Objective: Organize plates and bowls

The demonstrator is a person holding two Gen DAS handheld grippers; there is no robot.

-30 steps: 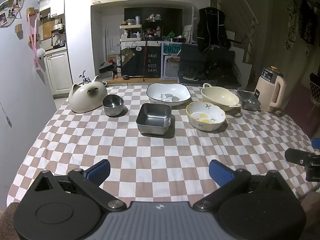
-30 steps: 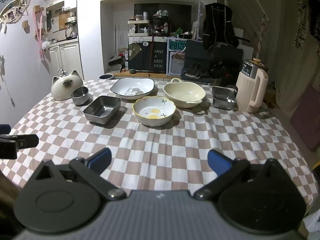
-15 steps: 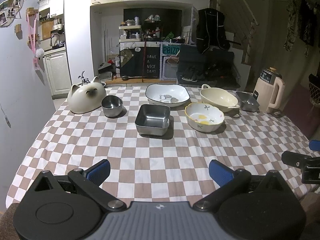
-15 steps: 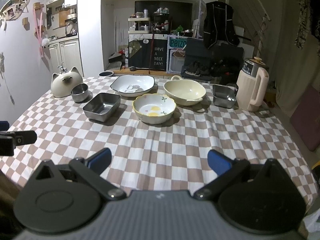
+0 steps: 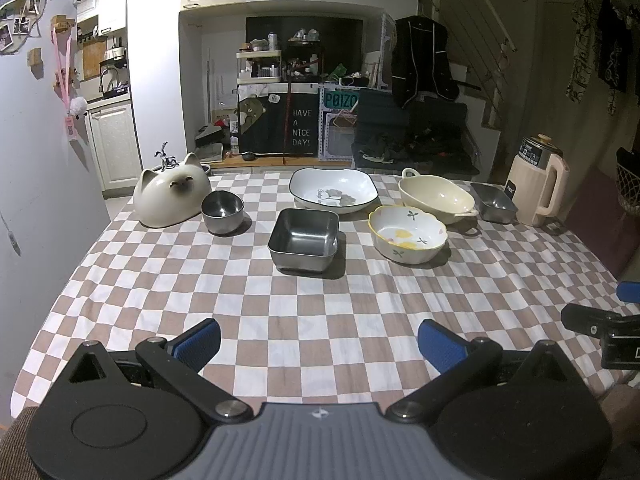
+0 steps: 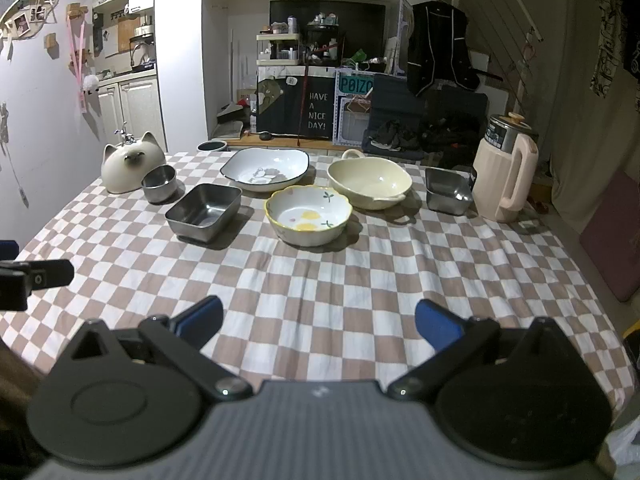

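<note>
Both tools hang above the near edge of the counter, which is covered with a brown and white checked cloth; the left tool and the right tool both have their blue fingers spread wide and hold nothing. Far from them stand the dishes: a square steel container, a white scalloped bowl with yellow flowers beside it, behind them a wide white bowl with a dark rim and a cream bowl with handles, a small round steel bowl just beside a white cat-shaped ceramic pot, and a small steel tray near the beige electric kettle. Only the right view shows a dark round pot on the floor behind the counter. Each view catches the other tool at its side edge.
</note>
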